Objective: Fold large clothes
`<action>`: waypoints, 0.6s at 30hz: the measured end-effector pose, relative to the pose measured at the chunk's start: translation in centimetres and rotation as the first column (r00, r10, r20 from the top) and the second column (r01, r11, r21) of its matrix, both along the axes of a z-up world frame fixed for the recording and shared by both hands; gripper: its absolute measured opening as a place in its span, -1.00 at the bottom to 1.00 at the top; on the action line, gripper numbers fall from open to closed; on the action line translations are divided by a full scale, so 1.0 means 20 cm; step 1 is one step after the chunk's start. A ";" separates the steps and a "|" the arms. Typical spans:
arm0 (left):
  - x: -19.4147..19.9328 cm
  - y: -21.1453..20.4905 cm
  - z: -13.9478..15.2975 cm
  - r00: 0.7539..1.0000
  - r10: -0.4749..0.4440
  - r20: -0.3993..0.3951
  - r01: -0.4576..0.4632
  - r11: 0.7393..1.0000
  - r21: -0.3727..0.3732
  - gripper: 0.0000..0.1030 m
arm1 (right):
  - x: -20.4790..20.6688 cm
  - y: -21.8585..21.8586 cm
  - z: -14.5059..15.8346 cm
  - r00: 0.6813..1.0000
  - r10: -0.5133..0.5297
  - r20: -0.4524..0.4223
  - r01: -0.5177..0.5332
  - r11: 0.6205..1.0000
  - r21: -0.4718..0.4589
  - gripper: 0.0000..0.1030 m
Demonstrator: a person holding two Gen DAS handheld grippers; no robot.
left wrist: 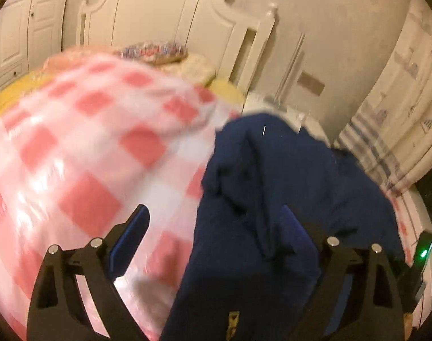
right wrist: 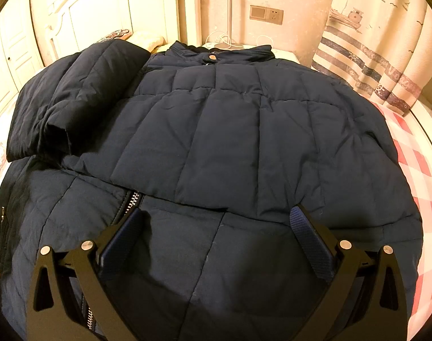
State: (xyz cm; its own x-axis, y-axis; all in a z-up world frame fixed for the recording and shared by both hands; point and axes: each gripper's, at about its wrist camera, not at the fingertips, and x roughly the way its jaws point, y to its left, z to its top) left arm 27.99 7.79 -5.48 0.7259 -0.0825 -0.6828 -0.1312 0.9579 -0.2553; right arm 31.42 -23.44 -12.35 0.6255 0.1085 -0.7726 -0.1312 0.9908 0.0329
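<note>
Both grippers, left [left wrist: 216, 227] and right [right wrist: 218, 221], jaws wide, empty: jacket [right wrist: 216, 130] lies half-folded on bed [right wrist: 420, 170], released to regrip.

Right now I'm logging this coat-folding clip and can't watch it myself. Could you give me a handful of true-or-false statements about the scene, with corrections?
1. The jacket is navy blue and quilted. True.
2. The jacket lies on a plain green sheet. False: the bedcover under it is pink-and-white checked.
3. The right gripper is clamped on a sleeve. False: its jaws stand apart over the jacket, pinching nothing.
4. The left gripper is open. True.
5. A white headboard stands at the far end of the bed. True.
6. The jacket's zipper is hidden entirely. False: part of it shows near the right gripper.
</note>
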 end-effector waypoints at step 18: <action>-0.26 0.30 -0.15 0.933 0.229 0.279 -0.215 0.973 -0.082 0.85 | -0.23 0.48 0.22 0.929 0.244 0.279 -0.153 0.938 -0.309 0.91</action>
